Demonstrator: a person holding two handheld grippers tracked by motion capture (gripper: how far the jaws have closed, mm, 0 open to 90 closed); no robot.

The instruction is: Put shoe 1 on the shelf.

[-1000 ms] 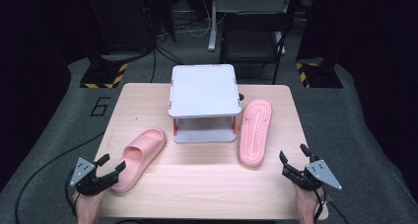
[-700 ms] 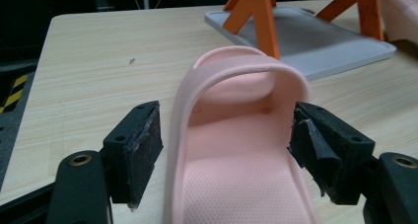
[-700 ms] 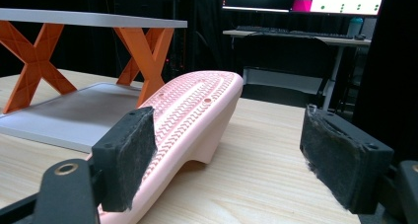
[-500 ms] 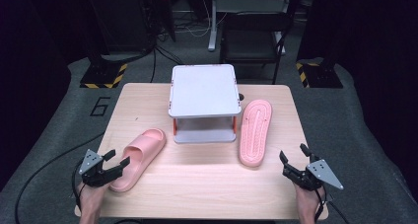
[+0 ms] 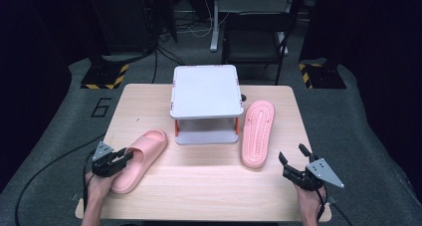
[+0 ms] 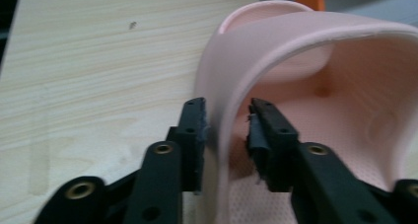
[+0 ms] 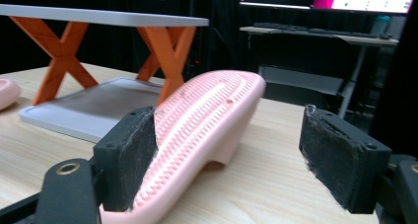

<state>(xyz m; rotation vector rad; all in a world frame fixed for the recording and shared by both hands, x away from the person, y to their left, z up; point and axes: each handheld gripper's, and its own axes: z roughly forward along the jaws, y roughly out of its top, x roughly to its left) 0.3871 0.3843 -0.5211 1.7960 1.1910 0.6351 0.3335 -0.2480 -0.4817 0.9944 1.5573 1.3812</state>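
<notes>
From above, the left gripper point(image 5: 119, 159) sits right on the upright slipper point(image 5: 139, 159), at its near side. Its jaws have just been closing, with the slipper's strap between them. The rack point(image 5: 206, 102) stands farther off, past the slipper's toe. The right gripper point(image 5: 293, 161) waits with its jaws wide apart, close to the heel of the flipped slipper point(image 5: 257, 132), not touching it. Both slippers lie on the table point(image 5: 209, 186).

Looking along the left gripper point(image 6: 226, 135), the pink strap point(image 6: 222, 110) stands between the two pads. One pad presses its outside; the other is inside, close to it or just touching.

Looking along the right gripper point(image 7: 231, 160), the jaws gape open. The flipped slipper point(image 7: 197, 130) lies just ahead, sole up, beside one pad. The rack point(image 7: 98, 21) is beyond it.
</notes>
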